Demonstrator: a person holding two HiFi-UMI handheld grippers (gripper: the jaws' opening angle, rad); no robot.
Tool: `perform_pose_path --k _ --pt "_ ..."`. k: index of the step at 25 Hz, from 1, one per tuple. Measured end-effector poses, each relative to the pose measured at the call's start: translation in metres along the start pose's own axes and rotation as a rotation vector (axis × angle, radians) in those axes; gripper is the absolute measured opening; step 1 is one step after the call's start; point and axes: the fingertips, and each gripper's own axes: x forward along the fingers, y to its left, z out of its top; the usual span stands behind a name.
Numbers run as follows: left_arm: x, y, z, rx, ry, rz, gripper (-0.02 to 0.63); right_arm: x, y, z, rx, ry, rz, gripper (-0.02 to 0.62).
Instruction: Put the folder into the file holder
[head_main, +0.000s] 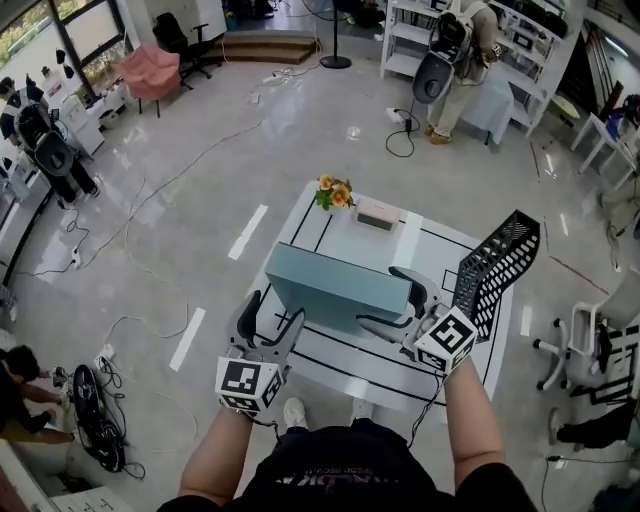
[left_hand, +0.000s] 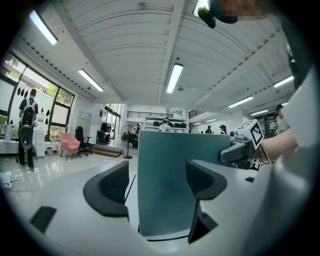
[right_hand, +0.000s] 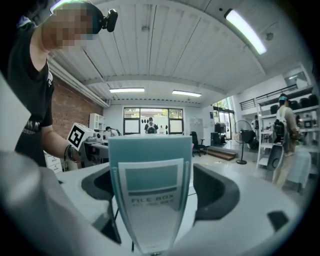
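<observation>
- Left gripper (head_main: 275, 308): over the near edge of the surface (head_main: 330, 372); jaws released and spread, facing the broad teal side of the folder (head_main: 335, 285), not clamped on it.
- Right gripper (head_main: 380, 297): jaws released, spread wide to either side of the folder's labelled end.
- Folder: teal file box, upright at the middle of the surface, between both grippers, outside the file holder (head_main: 495, 268).
- File holder: black mesh, tilted, at the right edge.
- Flowers (head_main: 334, 192), small box (head_main: 377, 214): side by side at the far edge.
</observation>
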Motion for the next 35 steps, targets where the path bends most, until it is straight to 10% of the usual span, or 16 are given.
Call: perform_pose_path --k 21,29,35 --pt "-0.018 -0.024 0.009 0.001 -0.010 0.138 0.344 0.018 0.021 0.002 -0.061 -0.043 0.120 0.295" --pt "-0.008 -0.030 0.013 -0.006 -0.003 0.021 0.291 0.015 0.019 0.003 -0.054 -0.049 0.012 0.273" --pt "-0.007 -0.034 0.021 -0.023 -0.010 -0.088 0.117 0.004 0.013 0.010 -0.016 -0.037 -0.157 0.268"
